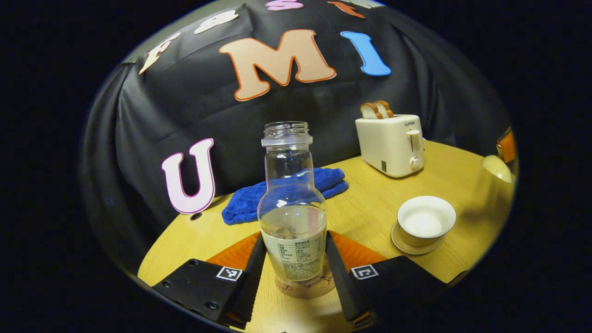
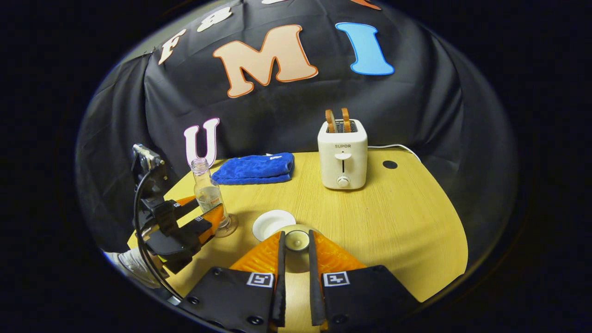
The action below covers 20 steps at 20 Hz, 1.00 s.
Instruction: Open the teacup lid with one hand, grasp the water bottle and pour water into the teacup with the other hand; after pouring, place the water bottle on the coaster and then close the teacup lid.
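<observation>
Straddling the water bottle (image 1: 292,217) on its coaster (image 1: 305,284) near the table's (image 1: 370,203) left edge, my left gripper (image 1: 296,259) is spread, barely touching; its glass looks slick, half-full, best gripped at the label. My right gripper (image 2: 296,243) pinches the lid (image 2: 296,240), light and fragile, above the open teacup (image 1: 425,222).

The left claw (image 1: 296,273) stands level, low over the table, its two fingers (image 1: 253,273) spread to either side of the bottle without clearly pressing it. The right claw (image 2: 296,259) points forward, its fingers (image 2: 280,268) drawn narrow and pinching the lid knob between their tips.
</observation>
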Tool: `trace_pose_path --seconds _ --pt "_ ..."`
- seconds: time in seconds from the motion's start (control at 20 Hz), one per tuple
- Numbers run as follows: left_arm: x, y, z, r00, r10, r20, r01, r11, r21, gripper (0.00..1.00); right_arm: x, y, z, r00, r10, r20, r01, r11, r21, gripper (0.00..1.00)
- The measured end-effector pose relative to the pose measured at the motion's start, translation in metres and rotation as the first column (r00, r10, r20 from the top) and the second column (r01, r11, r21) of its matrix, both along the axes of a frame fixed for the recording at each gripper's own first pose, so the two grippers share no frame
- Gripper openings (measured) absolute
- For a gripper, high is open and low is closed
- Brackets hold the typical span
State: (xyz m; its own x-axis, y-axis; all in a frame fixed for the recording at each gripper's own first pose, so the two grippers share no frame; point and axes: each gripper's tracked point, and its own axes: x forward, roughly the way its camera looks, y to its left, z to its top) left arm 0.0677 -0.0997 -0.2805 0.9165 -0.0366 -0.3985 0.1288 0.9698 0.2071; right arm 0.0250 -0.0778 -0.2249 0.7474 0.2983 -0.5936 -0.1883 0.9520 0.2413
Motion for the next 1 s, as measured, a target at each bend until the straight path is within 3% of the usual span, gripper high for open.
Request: trace_pose_path --seconds 0.35,0.4,0.55,0.85,0.95,1.0 --pt "-0.006 0.005 -0.009 0.999 0.035 -0.015 -0.036 0.995 -0.098 0.72 -0.002 0.015 0.003 1.0 0.023 -0.003 -0.023 1.0 -0.001 0.28" --pt "-0.01 0.005 -0.011 0.999 0.038 -0.025 -0.04 0.994 -0.098 0.71 -0.002 0.017 0.002 1.0 0.026 -0.001 -0.026 1.0 0.001 0.24" --pt "-0.018 0.008 -0.017 0.997 0.052 -0.061 -0.058 0.992 -0.109 0.73 -0.002 0.023 0.004 0.999 0.033 0.001 -0.033 0.999 0.009 0.28" --pt "-0.026 0.016 -0.023 0.993 0.07 -0.091 -0.08 0.99 -0.112 0.75 0.002 0.033 0.002 0.999 0.05 -0.001 -0.05 0.998 0.027 0.24" --pt "-0.026 0.016 -0.022 0.994 0.068 -0.09 -0.078 0.99 -0.117 0.8 0.005 0.037 0.0 0.998 0.056 -0.001 -0.056 0.998 0.03 0.24" --pt "-0.028 0.016 -0.022 0.993 0.067 -0.092 -0.078 0.99 -0.118 0.88 0.007 0.039 -0.001 0.998 0.058 0.0 -0.058 0.998 0.031 0.25"
